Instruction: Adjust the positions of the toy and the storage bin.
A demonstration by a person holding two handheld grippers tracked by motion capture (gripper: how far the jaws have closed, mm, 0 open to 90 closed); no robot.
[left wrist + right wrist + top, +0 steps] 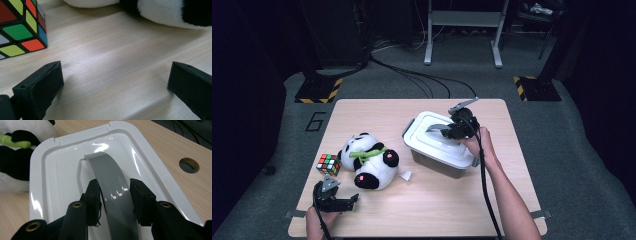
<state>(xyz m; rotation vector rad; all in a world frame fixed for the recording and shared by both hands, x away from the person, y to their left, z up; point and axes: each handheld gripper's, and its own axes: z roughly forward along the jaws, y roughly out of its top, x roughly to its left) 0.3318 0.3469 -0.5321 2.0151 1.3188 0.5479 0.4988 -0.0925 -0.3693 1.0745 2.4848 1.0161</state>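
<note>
Right gripper [113,195] clamped on the grey curved plastic handle [110,177].
Risk: the glossy handle slips between the pads; the white plastic lid [62,170] beneath tilts or jams.

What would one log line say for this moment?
right gripper: shut on grey plastic lid handle | left gripper: open, resting on wooden table

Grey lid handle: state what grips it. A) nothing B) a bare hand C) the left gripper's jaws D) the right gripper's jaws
D: the right gripper has its black jaws closed on either side of the grey lid handle, raised above the white lid.
</note>
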